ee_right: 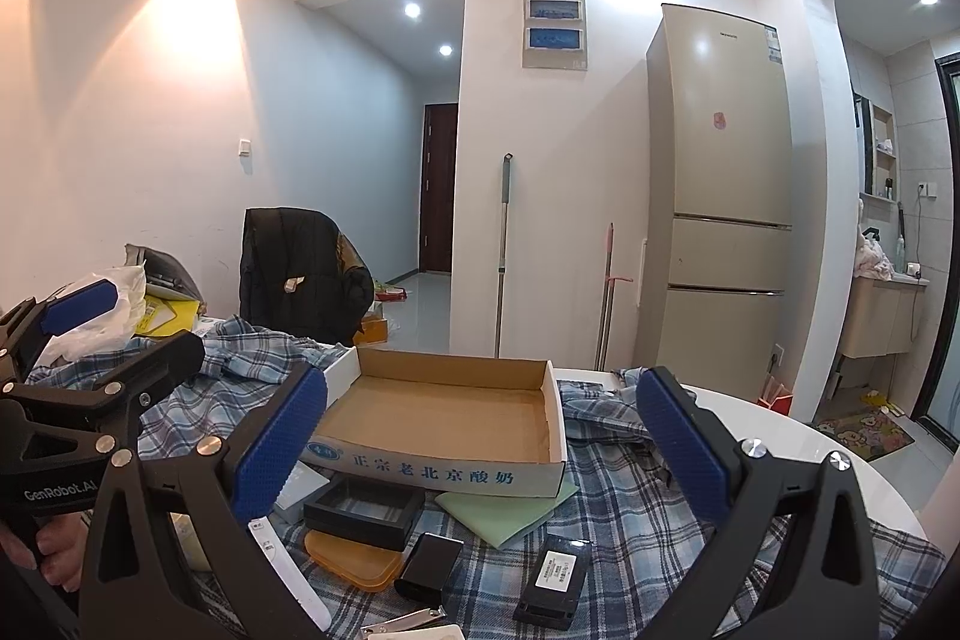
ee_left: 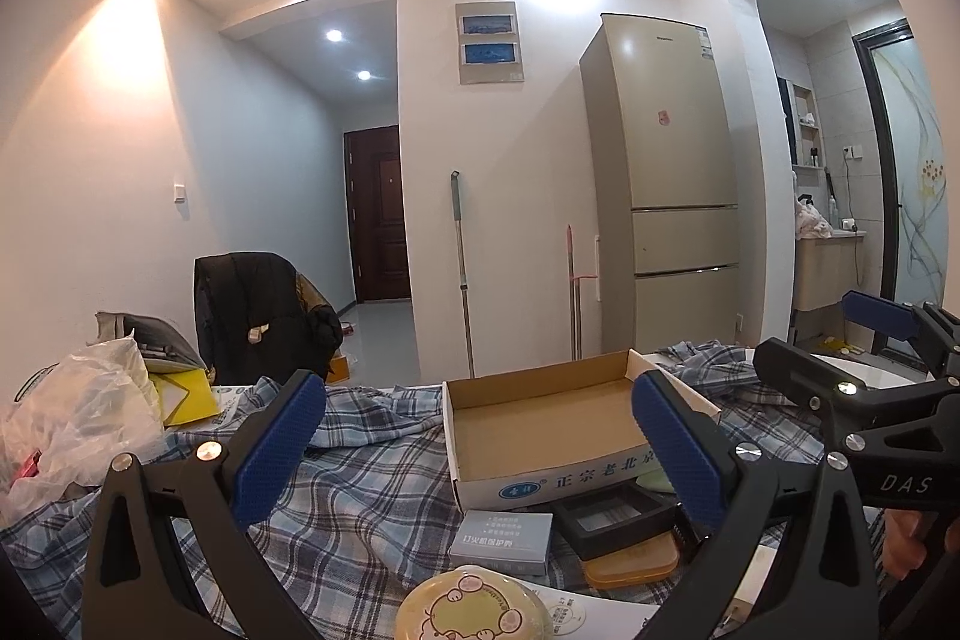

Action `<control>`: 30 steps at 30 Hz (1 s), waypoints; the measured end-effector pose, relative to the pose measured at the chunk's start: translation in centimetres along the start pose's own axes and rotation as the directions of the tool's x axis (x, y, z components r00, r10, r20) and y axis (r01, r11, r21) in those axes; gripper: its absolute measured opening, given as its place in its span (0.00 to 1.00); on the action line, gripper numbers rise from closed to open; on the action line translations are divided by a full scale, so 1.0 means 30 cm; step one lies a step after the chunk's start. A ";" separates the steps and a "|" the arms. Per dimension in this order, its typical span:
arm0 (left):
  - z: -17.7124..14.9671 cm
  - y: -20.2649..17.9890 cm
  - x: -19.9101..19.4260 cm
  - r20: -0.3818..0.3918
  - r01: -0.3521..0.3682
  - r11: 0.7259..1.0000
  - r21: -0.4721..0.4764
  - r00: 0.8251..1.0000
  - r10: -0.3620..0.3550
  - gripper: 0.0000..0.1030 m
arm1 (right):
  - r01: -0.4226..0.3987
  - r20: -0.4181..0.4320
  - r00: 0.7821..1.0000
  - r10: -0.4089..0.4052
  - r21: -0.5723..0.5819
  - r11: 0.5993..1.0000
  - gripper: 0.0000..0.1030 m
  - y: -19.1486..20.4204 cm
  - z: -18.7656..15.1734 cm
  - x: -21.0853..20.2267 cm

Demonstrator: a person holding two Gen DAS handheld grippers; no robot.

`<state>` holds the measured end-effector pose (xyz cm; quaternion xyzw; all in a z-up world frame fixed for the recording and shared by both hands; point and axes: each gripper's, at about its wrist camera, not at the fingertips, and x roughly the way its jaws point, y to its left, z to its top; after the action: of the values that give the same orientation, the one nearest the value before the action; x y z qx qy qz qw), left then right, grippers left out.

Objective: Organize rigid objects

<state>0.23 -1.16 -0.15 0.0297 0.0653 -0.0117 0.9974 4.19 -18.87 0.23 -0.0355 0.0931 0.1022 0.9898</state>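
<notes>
An empty cardboard box [ee_left: 543, 415] [ee_right: 444, 409] lies on the plaid cloth. In front of it are scattered small objects: a grey packet [ee_left: 501, 541], a black frame tray [ee_left: 615, 517] [ee_right: 363, 511] on an orange lid [ee_left: 630, 562] [ee_right: 354, 559], a round yellow tin [ee_left: 471, 607], a black case [ee_right: 429, 565], a black battery pack [ee_right: 552, 580], a green sheet [ee_right: 504, 511], nail clippers [ee_right: 402, 625] and a white stick [ee_right: 288, 571]. My left gripper [ee_left: 480, 454] and right gripper [ee_right: 480, 451] both hover open above them, holding nothing.
A round white table [ee_right: 840, 460] carries the plaid cloth [ee_right: 630, 508]. Plastic bags [ee_left: 78, 412] and yellow paper [ee_left: 186, 394] pile up at the left. A chair with a black jacket [ee_left: 258, 316] stands behind. A fridge [ee_left: 666, 184] and mops [ee_left: 459, 274] line the far wall.
</notes>
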 end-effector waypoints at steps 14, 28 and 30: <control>0.005 0.008 0.007 -0.010 0.011 1.000 -0.017 1.000 -0.011 1.00 | 0.007 -0.011 1.000 -0.007 0.005 1.000 1.00 -0.004 -0.004 0.011; 0.005 0.007 0.007 -0.011 0.010 1.000 -0.018 1.000 -0.011 1.00 | 0.008 -0.009 1.000 -0.008 0.000 1.000 1.00 -0.001 -0.006 0.011; 0.005 0.006 0.009 -0.013 0.010 1.000 -0.017 1.000 -0.011 1.00 | 0.008 -0.008 1.000 -0.008 0.001 1.000 1.00 -0.001 -0.004 0.009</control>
<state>0.53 -0.98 -0.04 0.0212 0.0723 -0.0162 0.9970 4.44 -18.86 0.05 -0.0360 0.0968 0.0979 0.9898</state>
